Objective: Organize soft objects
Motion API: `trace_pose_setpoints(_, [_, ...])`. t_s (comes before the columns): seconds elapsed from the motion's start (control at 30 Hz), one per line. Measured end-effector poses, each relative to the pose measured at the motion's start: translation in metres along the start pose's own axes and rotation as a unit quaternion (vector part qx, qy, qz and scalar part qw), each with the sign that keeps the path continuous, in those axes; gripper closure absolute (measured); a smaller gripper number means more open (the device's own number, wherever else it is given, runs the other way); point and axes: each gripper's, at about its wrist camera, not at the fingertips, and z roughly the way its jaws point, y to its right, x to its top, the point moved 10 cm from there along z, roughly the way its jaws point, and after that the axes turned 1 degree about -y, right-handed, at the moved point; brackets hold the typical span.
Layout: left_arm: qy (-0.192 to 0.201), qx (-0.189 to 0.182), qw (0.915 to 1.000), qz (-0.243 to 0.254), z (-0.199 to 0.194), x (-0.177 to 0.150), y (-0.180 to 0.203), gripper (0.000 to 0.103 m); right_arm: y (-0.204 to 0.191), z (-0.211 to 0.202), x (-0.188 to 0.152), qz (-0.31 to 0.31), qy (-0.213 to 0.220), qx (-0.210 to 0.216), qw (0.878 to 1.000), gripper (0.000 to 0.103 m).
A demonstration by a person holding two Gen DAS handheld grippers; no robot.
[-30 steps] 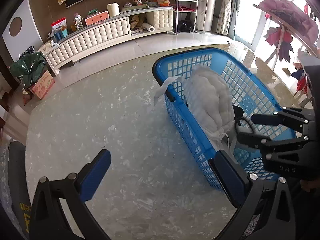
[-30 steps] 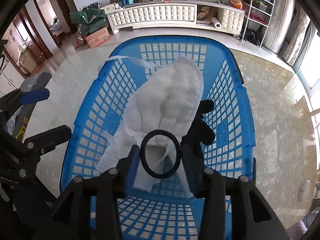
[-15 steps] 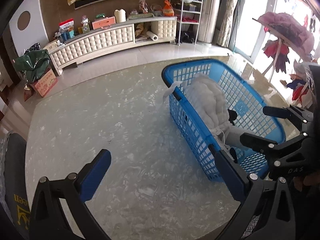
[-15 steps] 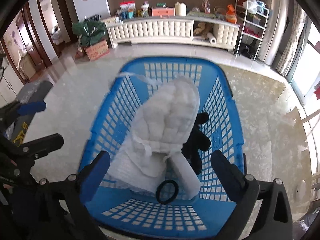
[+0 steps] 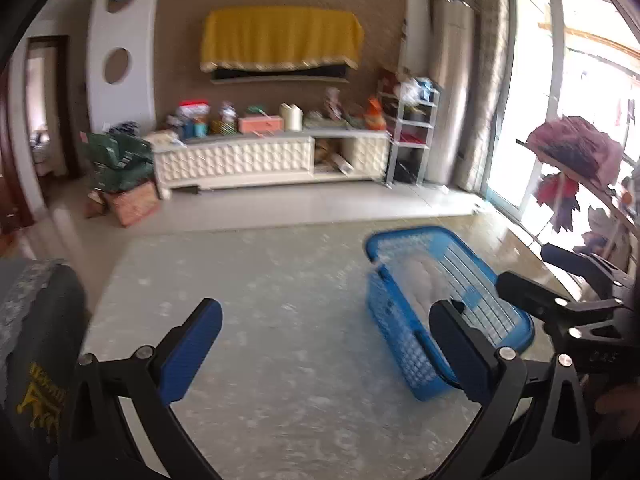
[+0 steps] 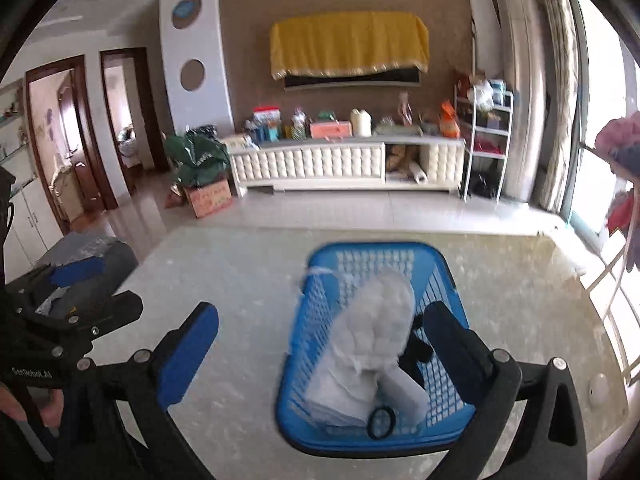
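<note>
- Both grippers, left [image 5: 326,354] and right [image 6: 320,354], were spread wide, holding nothing.
- The ring [image 6: 381,423] lay in the basket [image 6: 454,280]; retreating straight avoided snagging its rim.

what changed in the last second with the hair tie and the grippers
The right gripper let go of the black hair tie; it now lies in the blue basket by the white cloth. Both grippers pulled back and up, jaws open. The left gripper stayed empty; basket and cloth unmoved.
</note>
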Motion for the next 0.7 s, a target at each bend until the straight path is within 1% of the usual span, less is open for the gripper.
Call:
trace_pose_setpoints(0.07, [0.020,0.021,0.9996,-0.008,-0.015,0.003,-0.006,0.000,-0.009,-0.007,0.007,-0.005,0.015,0.001,1.000,0.000])
trace_pose_setpoints(0.2, [0.051,0.045,0.9976,-0.011,-0.041,0.007,-0.017,0.000,-0.024,-0.020,0.017,-0.013,0.047,-0.003,0.999,0.000])
trace_pose_setpoints(0.23, [0.054,0.049,0.9973,-0.009,-0.045,0.009,-0.020,0.000,-0.026,-0.022,0.018,-0.016,0.051,-0.005,0.999,0.000])
trace_pose_setpoints(0.3, [0.060,0.052,0.9968,-0.004,-0.051,0.010,-0.022,0.000,-0.028,-0.025,0.019,-0.019,0.058,-0.008,0.998,0.000])
trace_pose_setpoints(0.47, [0.077,0.053,0.9956,-0.012,-0.066,0.011,-0.024,0.000,-0.029,-0.026,0.016,-0.016,0.060,-0.008,0.998,0.000])
trace_pose_setpoints(0.7, [0.095,0.058,0.9937,-0.015,-0.077,0.009,-0.022,0.000,-0.031,-0.033,0.017,-0.020,0.068,-0.012,0.997,0.000])
